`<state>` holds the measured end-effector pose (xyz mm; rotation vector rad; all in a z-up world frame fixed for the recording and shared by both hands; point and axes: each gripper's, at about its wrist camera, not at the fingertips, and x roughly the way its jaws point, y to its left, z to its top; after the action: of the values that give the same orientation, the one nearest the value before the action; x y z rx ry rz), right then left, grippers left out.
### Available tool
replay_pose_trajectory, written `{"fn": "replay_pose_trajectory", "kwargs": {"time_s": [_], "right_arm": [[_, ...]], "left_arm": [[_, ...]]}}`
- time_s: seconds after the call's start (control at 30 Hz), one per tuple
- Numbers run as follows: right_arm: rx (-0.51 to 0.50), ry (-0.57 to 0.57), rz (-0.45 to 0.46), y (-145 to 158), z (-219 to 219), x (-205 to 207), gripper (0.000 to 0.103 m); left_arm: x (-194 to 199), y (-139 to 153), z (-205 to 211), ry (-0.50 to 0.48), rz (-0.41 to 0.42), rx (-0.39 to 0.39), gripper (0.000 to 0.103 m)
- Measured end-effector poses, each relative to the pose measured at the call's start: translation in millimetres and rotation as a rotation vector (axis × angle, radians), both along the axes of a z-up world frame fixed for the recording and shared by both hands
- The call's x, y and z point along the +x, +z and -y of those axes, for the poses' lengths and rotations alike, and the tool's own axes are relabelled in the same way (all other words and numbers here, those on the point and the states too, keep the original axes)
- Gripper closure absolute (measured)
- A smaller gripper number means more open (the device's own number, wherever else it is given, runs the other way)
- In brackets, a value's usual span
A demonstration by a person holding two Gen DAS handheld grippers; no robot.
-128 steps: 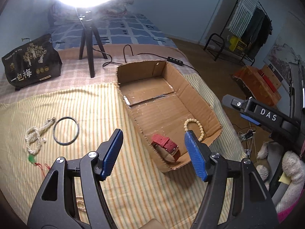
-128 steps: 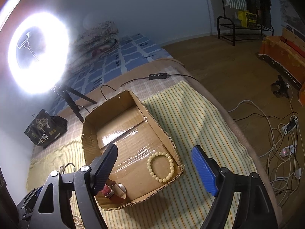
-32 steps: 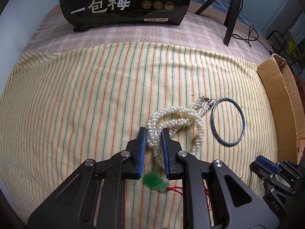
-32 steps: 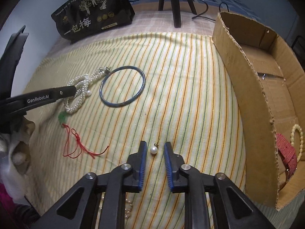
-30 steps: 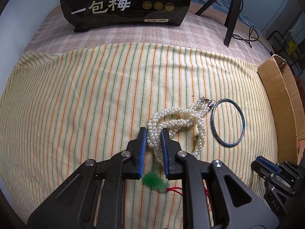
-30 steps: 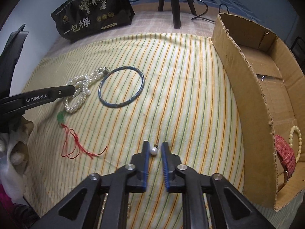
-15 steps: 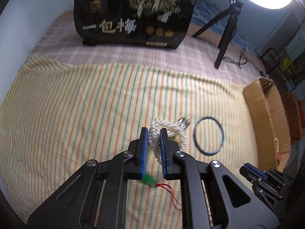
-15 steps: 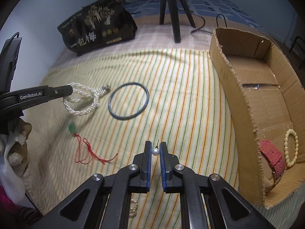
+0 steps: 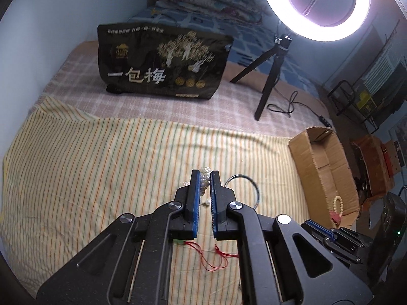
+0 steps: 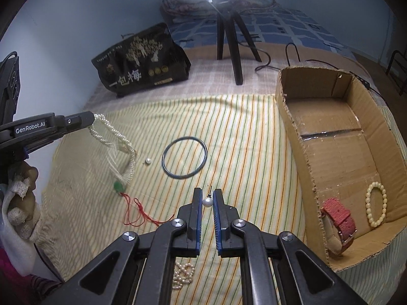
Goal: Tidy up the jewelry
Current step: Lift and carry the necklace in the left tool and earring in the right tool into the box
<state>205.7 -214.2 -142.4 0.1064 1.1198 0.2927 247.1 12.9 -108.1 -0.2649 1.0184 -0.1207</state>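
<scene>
both grippers tilt steeply down over the striped cloth [image 10: 254, 132] spread on the bed. the left gripper [image 9: 205, 175] has just been closing and its blue pads now pinch the pearl necklace [image 10: 112, 142]; in the left wrist view only a few beads [image 9: 204, 178] show between the tips. the right wrist view shows what that one hides: the strand hangs from the left gripper [image 10: 89, 118] near the cloth's left edge, blurred, its low end by a green pendant [image 10: 117, 186] with a red cord [image 10: 134, 213] trailing toward the near edge.

the right gripper [image 10: 207, 198] is clamped narrow on a pearl earring [image 10: 207, 202], its thin post sticking up past the tips. in the left wrist view the right gripper [image 9: 328, 231] shows only as a dark body at the lower right, its tips not readable.

a dark bangle [image 10: 185, 157] lies flat mid-cloth, half hidden behind the finger in the left view. a loose pearl [image 10: 147, 161] sits between the necklace and the bangle. the cardboard box [image 10: 300, 137] stands at the cloth's right edge, holding a red-strapped watch [image 10: 339, 219] and a bead bracelet [image 10: 376, 208] at its near end. a small heap of pearls [image 10: 183, 274] at the near edge is partly covered by the right gripper's frame.
</scene>
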Motion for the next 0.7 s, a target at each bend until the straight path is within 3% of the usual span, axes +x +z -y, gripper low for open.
{"fn": "replay_pose_trajectory", "kwargs": {"time_s": [0.3,0.7], "right_arm": [[0.018,-0.021,0.026,11.5,12.5,0.3,0.097],[0.068,-0.071,0.1,45.7,39.2,2.4,0.097]], "left_arm": [[-4.8,11.8,6.3,-0.01,0.035,0.002,0.099],[-14.2,61.4,30.2,-0.071,0.139,-0.061,0.103]]}}
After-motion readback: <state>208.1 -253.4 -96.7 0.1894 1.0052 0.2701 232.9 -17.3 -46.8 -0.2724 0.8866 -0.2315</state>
